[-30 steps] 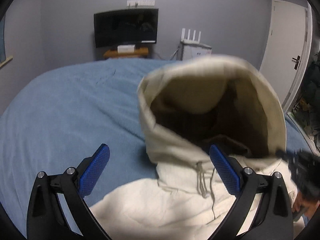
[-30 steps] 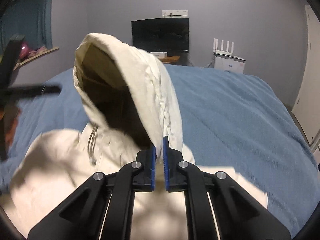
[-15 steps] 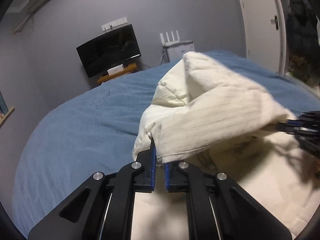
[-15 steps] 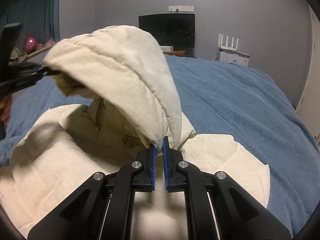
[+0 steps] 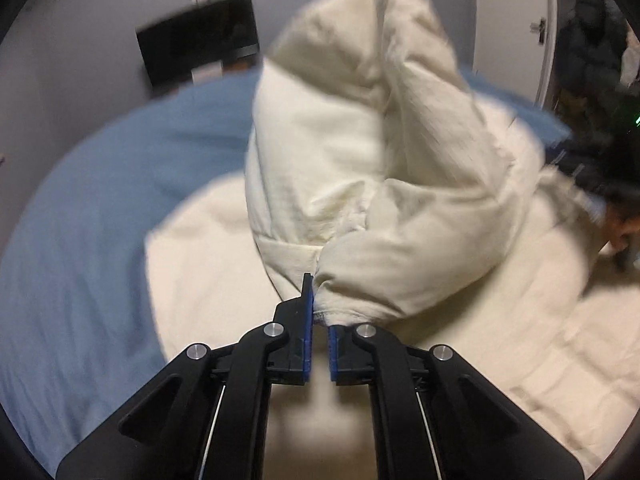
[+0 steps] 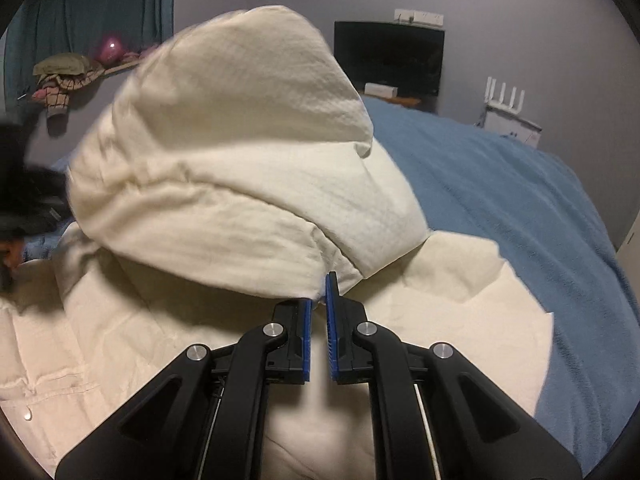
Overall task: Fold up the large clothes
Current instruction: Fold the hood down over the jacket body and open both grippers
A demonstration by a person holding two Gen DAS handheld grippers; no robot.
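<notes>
A cream hooded sweatshirt lies spread on a blue bed, its body (image 5: 460, 360) (image 6: 120, 340) flat under both grippers. Its hood (image 5: 380, 168) (image 6: 240, 168) is lifted and bunched above the body. My left gripper (image 5: 319, 312) is shut on the hood's hemmed edge, the cloth pinched between its blue pads. At the other side of the hood my right gripper (image 6: 319, 300) is shut on the cream edge in the same way. The other gripper and a hand show as a dark blur at the right edge of the left wrist view and the left edge of the right wrist view.
The blue bedspread (image 5: 80, 240) (image 6: 540, 208) stretches around the garment. A dark monitor (image 6: 390, 58) and a white router (image 6: 505, 98) stand by the far wall. A white door (image 5: 512, 24) is at the right, and a shelf with soft items (image 6: 68, 72) at the left.
The left gripper went from wide open to shut on the hood's edge. Both grippers moved down and toward the body, and the hood turned from open-mouthed to folded over.
</notes>
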